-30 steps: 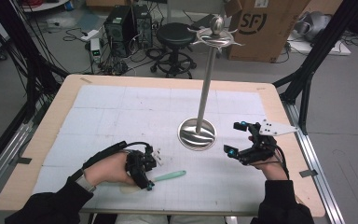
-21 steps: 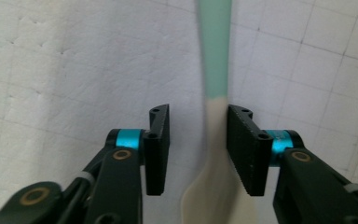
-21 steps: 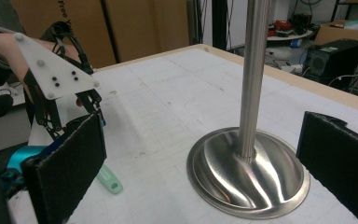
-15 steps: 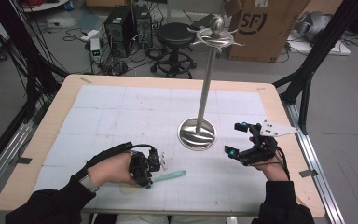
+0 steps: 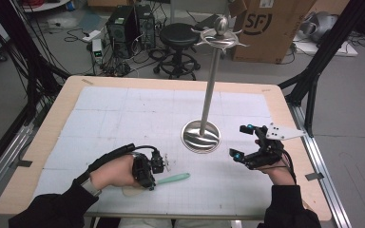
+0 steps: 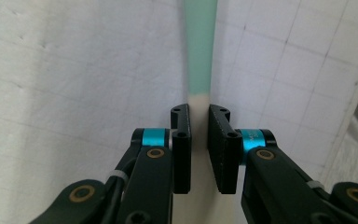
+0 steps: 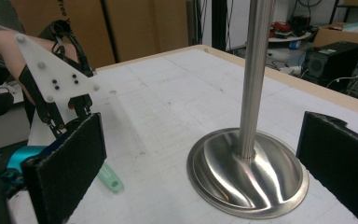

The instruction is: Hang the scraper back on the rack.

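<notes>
Near table's front edge — left gripper (image 5: 158, 172) just closing on spatula (image 6: 200, 56), pads pinching handle.

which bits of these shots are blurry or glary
Left gripper view: the green-handled spatula is soft and out of focus, while the left gripper is sharp. Right gripper view: the near pads blur at the edges, and the steel stand carries bright streaky reflections. High view: evenly lit, slightly soft.

Spatula (image 5: 171, 179): mint-green handle, cream blade. Stand (image 5: 201, 137): polished silver. Mat (image 5: 123, 118): white, faint grey grid. Table (image 5: 43, 142): light wood edge.
</notes>
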